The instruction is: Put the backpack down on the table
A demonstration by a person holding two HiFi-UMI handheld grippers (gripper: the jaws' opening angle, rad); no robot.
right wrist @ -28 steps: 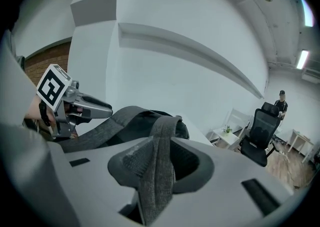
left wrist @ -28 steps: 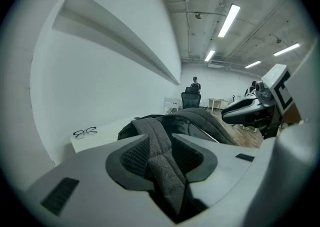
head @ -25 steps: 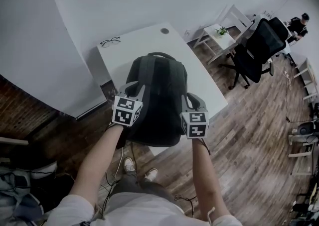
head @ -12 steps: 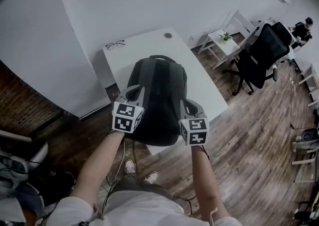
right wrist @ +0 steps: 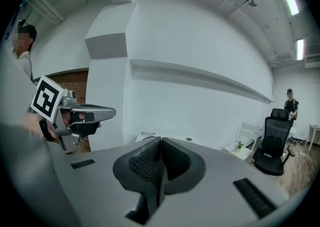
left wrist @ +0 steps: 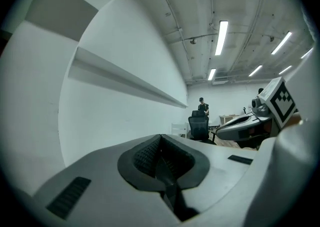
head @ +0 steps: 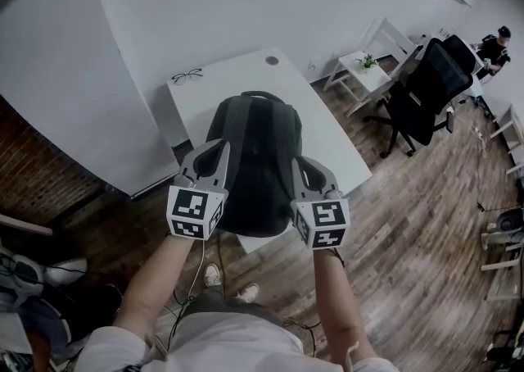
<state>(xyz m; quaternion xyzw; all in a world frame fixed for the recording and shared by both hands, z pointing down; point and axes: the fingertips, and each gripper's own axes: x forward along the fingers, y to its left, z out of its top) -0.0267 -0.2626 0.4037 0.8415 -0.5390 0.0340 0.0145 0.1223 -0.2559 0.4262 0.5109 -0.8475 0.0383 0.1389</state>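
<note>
Now — the backpack [head: 254, 161]: black to dark grey, a smooth rounded shell with an arched carry handle [head: 264, 95] at one end and a greyer band along one flank. It sits between the two grippers, over the near half of the white table [head: 246, 75]. Its base end juts past the table's near edge, above the wood floor [head: 393, 231]. The long axis runs away from the person toward the wall, handle end far, base end near. Whether it touches the tabletop cannot be told.

The left gripper [head: 216, 146] is against one flank, the right gripper [head: 300, 164] against the other. Left gripper view: ribbed pads [left wrist: 144, 155] pressed shut — a thin dark strip of the backpack nipped in the seam. Right pads [right wrist: 141, 162] read the same.

Spectacles [head: 187, 75] lie near the table's far left corner.
</note>
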